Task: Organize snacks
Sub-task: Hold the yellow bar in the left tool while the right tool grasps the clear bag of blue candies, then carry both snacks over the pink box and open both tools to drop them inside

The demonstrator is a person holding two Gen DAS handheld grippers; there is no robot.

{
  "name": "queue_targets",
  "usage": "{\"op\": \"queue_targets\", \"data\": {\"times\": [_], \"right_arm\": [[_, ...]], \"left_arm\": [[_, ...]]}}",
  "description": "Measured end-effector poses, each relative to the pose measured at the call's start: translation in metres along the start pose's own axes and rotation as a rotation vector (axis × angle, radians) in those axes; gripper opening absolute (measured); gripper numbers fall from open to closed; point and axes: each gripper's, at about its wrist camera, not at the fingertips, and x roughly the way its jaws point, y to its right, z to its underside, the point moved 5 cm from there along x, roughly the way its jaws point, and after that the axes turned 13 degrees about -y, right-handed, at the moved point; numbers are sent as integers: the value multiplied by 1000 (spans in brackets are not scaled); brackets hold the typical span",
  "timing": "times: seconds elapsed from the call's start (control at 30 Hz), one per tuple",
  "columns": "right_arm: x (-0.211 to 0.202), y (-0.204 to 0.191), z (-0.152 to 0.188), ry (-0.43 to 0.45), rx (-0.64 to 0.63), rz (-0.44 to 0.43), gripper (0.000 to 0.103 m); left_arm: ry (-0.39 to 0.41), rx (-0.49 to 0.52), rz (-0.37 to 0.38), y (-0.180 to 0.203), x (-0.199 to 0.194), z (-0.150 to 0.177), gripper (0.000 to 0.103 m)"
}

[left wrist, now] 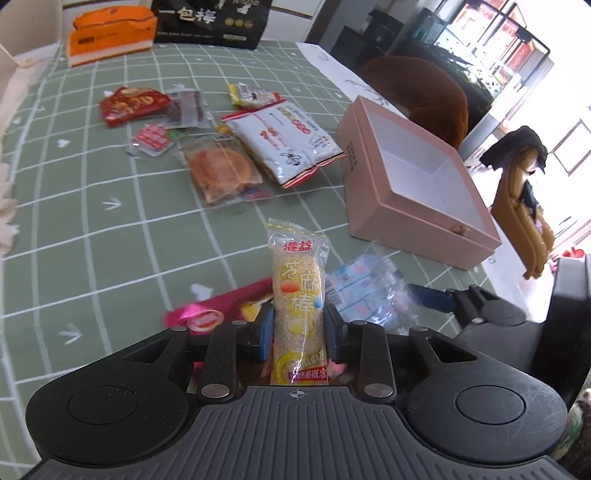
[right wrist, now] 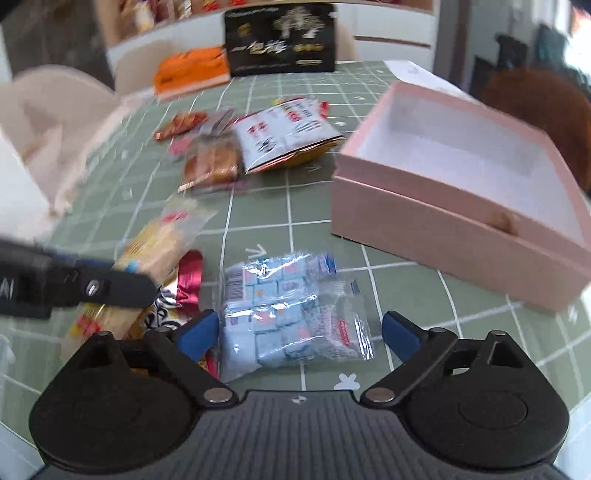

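Note:
A long clear pack of sesame sticks (left wrist: pixel 299 288) stands upright in my left gripper (left wrist: pixel 299 325), whose blue pads are shut on its sides. Under it lies a pink and red wrapper (left wrist: pixel 221 310). My right gripper (right wrist: pixel 301 332) is open just above the table, and a clear bag of pale blue candies (right wrist: pixel 291 310) lies between its blue pads without touching them. The open pink box (right wrist: pixel 443 236) with a white inside stands to the right, with nothing visible in it. In the right wrist view the sesame pack (right wrist: pixel 159 240) and a left gripper finger (right wrist: pixel 110 286) show at left.
Farther back on the green checked cloth lie a white noodle pack (left wrist: pixel 291 144), a wrapped round cake (left wrist: pixel 221 173), a red pack (left wrist: pixel 131 103) and several small packets. An orange tissue pack (left wrist: pixel 110 37) and a black bag (left wrist: pixel 210 22) stand at the far edge. A brown chair (left wrist: pixel 424 96) is behind the box.

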Motion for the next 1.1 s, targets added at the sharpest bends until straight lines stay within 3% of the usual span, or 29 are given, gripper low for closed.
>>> {"op": "queue_targets", "data": {"times": [0.1, 0.17, 0.3, 0.47, 0.53, 0.63, 0.8, 1.1], "right_arm": [[5, -5, -5, -16, -17, 24, 103], [4, -3, -9, -33, 6, 27, 95], [-11, 4, -2, -30, 8, 37, 57], [-35, 30, 20, -24, 49, 80, 45], [-48, 41, 26, -8, 82, 83, 28], [-69, 54, 25, 35, 105, 89, 23], [-83, 66, 25, 70, 100, 170, 21], [-63, 92, 60, -16, 166, 270, 22]], "left_arm": [[-6, 7, 22, 4, 5, -5, 32], [-2, 22, 31, 5, 3, -5, 32], [-14, 36, 50, 7, -1, -1, 32], [14, 71, 92, 26, -14, 1, 32], [51, 97, 120, 39, -25, -5, 32], [98, 146, 145, 58, -40, -20, 32], [116, 182, 185, 77, -44, -33, 32], [4, 143, 191, 64, 0, -20, 32]]}}
